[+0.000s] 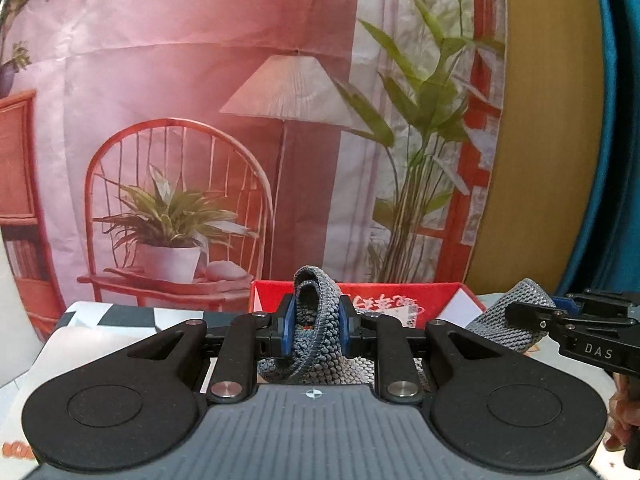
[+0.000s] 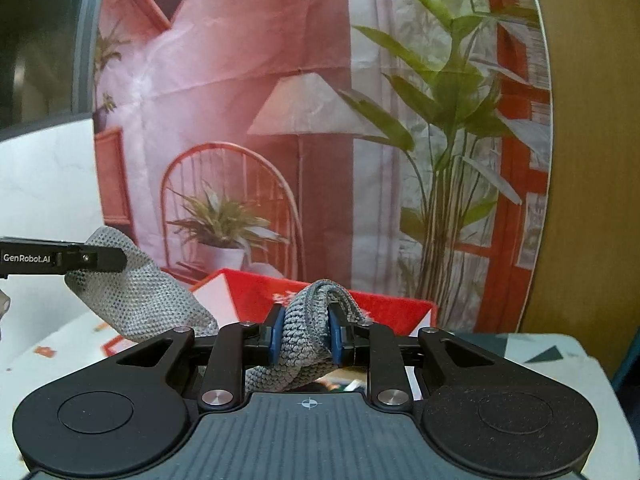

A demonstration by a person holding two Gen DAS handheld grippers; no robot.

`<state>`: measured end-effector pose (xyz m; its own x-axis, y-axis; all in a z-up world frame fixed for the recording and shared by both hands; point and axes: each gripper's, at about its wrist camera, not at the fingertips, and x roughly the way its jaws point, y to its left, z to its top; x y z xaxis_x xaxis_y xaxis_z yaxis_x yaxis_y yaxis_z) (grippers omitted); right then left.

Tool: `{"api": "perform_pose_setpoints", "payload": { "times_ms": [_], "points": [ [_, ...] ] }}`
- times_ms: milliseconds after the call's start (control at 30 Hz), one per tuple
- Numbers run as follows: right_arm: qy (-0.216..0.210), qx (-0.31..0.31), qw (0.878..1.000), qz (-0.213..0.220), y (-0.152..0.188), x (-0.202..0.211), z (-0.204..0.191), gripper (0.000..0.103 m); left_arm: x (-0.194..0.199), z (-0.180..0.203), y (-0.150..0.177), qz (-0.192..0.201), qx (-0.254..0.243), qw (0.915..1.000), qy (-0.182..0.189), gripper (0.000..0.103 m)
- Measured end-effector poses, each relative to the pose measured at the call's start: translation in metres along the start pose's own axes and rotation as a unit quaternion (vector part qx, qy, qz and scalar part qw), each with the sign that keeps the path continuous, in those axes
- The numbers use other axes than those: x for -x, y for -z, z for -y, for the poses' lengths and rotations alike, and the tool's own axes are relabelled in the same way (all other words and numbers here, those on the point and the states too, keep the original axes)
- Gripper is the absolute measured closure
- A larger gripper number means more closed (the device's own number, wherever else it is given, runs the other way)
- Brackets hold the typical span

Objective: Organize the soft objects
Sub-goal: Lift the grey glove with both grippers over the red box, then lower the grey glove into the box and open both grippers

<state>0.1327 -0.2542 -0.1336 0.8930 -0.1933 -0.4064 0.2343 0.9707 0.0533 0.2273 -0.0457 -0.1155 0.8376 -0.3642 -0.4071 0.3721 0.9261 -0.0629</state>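
Observation:
A grey knitted cloth (image 1: pixel 320 364) hangs lifted between both grippers. My left gripper (image 1: pixel 316 322) is shut on a bunched fold of it, the blue pads pressing from both sides. To the right, the right gripper (image 1: pixel 524 312) pinches the cloth's other end. In the right wrist view my right gripper (image 2: pixel 306 334) is shut on a twisted fold, and the grey cloth (image 2: pixel 140 304) stretches left to the left gripper (image 2: pixel 110 258). An open red box (image 1: pixel 400 296) (image 2: pixel 384 308) stands just behind the cloth.
A printed backdrop (image 1: pixel 240 120) with a chair, lamp and plants hangs close behind the table. A wooden panel (image 1: pixel 548 140) stands at the right. The table has a white and dark patterned cover (image 2: pixel 540 352). A hand (image 1: pixel 620 412) shows at the right edge.

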Motion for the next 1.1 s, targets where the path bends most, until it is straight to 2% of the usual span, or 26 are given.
{"api": "perform_pose_setpoints", "payload": {
  "times_ms": [300,500,700,767,833,867,933,1000,1033,1067,1100],
  "points": [
    [0.028,0.040,0.998,-0.036,-0.007,-0.067,0.015,0.082,-0.070,-0.005,0.000,-0.037,-0.011,0.9990,-0.024,0.080],
    [0.036,0.054,0.994,-0.086,0.006,-0.098,0.019,0.082,-0.104,-0.005,0.013,-0.095,-0.038,0.9947,-0.014,0.080],
    [0.034,0.051,0.990,-0.127,0.014,-0.112,0.023,0.080,-0.121,-0.001,0.025,-0.138,-0.056,0.9887,0.010,0.079],
    [0.036,0.049,0.989,-0.137,0.016,-0.113,0.024,0.078,-0.124,0.002,0.027,-0.147,-0.062,0.9870,0.013,0.073],
    [0.039,0.046,0.988,-0.143,0.016,-0.113,0.025,0.072,-0.121,0.003,0.028,-0.147,-0.066,0.9867,0.017,0.050],
    [0.040,0.044,0.988,-0.144,0.016,-0.112,0.026,0.071,-0.119,0.004,0.027,-0.144,-0.067,0.9872,0.020,0.046],
    [0.047,0.040,0.988,-0.143,0.017,-0.108,0.026,0.063,-0.114,0.006,0.024,-0.136,-0.069,0.9880,0.023,0.031],
    [0.056,0.036,0.989,-0.134,0.016,-0.101,0.026,0.034,-0.107,0.006,0.020,-0.128,-0.068,0.9891,0.023,0.020],
    [0.058,0.033,0.990,-0.126,0.015,-0.097,0.027,0.031,-0.102,0.006,0.018,-0.123,-0.066,0.9900,0.024,0.013],
    [0.057,0.030,0.991,-0.118,0.015,-0.091,0.026,0.027,-0.097,0.005,0.017,-0.118,-0.063,0.9908,0.023,0.010],
    [0.054,0.026,0.992,-0.114,0.015,-0.087,0.027,0.019,-0.092,0.005,0.015,-0.114,-0.060,0.9914,0.023,0.005]
  ]
}}
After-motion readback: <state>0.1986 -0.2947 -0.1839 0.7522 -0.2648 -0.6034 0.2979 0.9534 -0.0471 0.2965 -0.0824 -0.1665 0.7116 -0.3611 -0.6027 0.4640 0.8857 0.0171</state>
